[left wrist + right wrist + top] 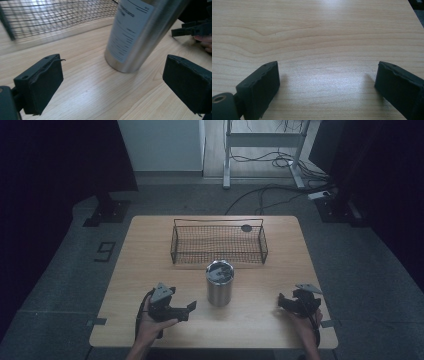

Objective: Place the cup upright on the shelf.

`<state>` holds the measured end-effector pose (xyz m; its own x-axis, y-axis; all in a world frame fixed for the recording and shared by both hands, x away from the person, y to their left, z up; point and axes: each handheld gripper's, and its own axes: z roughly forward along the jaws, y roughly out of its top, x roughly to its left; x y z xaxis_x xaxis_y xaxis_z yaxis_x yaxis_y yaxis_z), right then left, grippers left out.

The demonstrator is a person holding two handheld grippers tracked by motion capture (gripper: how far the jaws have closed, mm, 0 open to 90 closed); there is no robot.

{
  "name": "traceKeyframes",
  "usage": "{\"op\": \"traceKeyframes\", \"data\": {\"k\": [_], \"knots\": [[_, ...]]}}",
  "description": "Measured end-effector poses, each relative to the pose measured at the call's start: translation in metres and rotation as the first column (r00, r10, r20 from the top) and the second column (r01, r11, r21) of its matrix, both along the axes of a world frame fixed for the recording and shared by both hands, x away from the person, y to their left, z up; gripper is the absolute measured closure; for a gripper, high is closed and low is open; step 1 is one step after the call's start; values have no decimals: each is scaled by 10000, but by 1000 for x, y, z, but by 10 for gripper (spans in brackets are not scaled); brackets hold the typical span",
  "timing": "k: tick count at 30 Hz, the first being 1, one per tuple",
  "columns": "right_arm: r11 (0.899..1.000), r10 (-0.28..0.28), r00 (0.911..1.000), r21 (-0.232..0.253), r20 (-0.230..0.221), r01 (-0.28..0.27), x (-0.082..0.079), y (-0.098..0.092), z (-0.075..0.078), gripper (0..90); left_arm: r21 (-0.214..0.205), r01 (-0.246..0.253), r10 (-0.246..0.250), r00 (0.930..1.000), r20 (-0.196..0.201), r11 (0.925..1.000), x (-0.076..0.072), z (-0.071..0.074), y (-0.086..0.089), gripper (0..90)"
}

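While my left gripper (186,309) sits wide apart, I see the upright brushed-steel tumbler (220,283) mid-table before the black wire basket (219,241); its white label (130,27) carries print too blurred to read. My right gripper (286,303) gapes wide over bare wood.

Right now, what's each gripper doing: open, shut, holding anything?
Left gripper: open, holding nothing; the steel tumbler stands ahead of it.
Right gripper: open, empty, over bare table.

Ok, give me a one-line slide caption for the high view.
Two open hand-held grippers, left and right, flank an upright steel tumbler before a wire basket on a wooden table.
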<state>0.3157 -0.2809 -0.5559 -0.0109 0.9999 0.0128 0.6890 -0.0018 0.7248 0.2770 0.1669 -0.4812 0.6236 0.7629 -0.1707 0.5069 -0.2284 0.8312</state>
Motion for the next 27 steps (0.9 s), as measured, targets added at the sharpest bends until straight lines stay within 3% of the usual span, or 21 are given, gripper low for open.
{"op": "traceKeyframes", "data": {"k": [27], "knots": [[10000,-43,10000,10,15,43,0,0,0,58,163,564,-569,9980,289,9983,10,14,-44,24]]}}
